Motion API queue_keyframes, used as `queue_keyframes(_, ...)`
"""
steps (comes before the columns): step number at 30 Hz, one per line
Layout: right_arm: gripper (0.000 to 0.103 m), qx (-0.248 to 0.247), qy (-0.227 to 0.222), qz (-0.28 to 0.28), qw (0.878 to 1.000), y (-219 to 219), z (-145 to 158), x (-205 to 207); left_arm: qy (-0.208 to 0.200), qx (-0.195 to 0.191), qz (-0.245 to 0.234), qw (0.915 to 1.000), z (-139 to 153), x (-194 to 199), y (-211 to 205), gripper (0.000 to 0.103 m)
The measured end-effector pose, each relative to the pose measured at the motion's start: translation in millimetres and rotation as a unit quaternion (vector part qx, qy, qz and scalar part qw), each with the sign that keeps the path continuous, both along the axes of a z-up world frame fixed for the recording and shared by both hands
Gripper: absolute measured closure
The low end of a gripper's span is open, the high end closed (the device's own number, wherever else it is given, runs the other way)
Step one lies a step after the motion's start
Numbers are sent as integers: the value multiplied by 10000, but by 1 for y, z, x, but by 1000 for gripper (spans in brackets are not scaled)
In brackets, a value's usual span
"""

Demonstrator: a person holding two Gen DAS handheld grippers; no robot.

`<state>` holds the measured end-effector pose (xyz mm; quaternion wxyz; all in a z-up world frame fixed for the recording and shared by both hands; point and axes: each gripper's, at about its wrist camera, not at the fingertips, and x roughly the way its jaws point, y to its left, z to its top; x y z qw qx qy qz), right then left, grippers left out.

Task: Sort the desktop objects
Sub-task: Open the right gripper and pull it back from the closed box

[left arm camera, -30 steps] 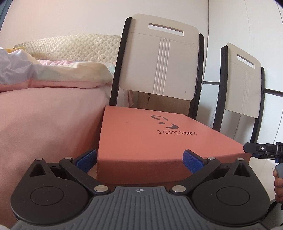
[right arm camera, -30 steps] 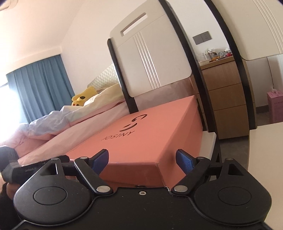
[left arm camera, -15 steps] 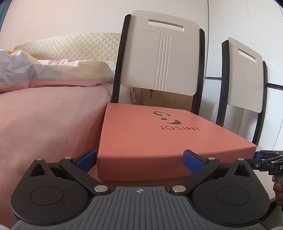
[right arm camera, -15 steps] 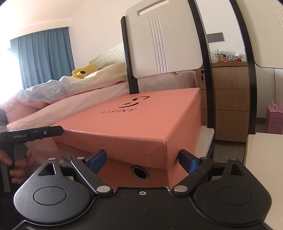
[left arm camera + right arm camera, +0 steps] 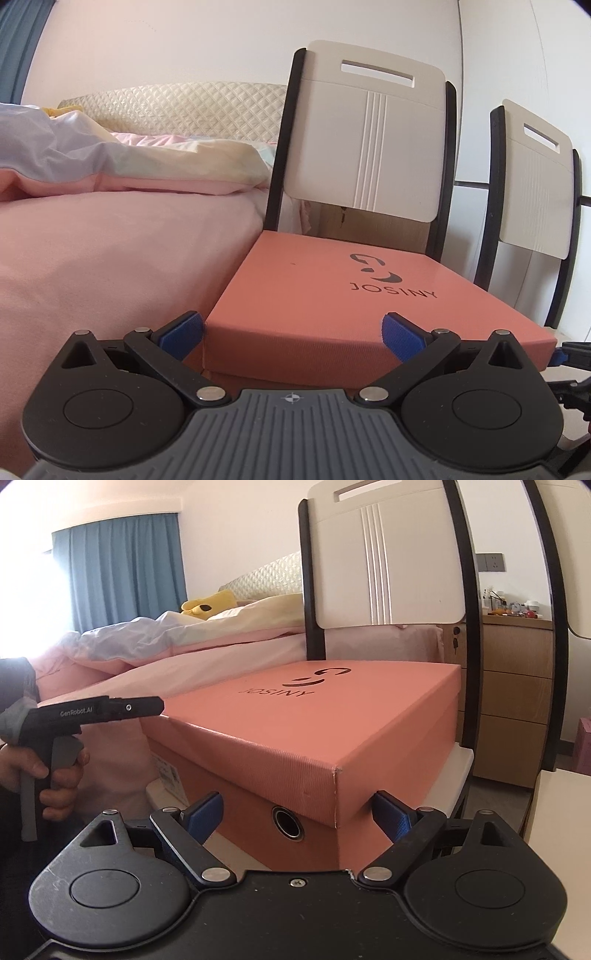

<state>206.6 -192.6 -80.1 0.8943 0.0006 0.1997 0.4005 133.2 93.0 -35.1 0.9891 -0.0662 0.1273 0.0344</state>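
Salmon-pink shoebox point(image 5: 332, 295) lidded on chair seat point(image 5: 458, 771), black JOSINY logo, both tongs point(image 5: 291, 332) point(image 5: 295, 808) spread apart

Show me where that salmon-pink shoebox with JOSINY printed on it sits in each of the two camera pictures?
Left wrist view: the shoebox fills the lower centre, on the chair seat just beyond the open left gripper.
Right wrist view: the shoebox fills the centre, one corner toward the open right gripper.
Shared landmark: the white chair back behind it.
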Motion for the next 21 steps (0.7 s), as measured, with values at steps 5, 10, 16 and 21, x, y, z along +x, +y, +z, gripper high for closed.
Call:
queue_keyframes(5, 15, -39, 18, 119, 9999, 6, 0, -5, -195, 84, 90, 9997, 4, -5, -1, 0)
queue_keyframes(10, 14, 20, 118, 129, 9998, 8, 0, -3, -273, 227, 26, 9994, 6, -7, -5, 0)
queue_keyframes(16, 14, -41, 120, 361, 9993, 15, 0, -7, -361, 254, -57, 9990, 7, -10, -7, 0)
queue_keyframes(21, 14, -209, 18, 587, 9981, 27, 1, -16, -399, 206, -105, 9989, 8, -13, -6, 0)
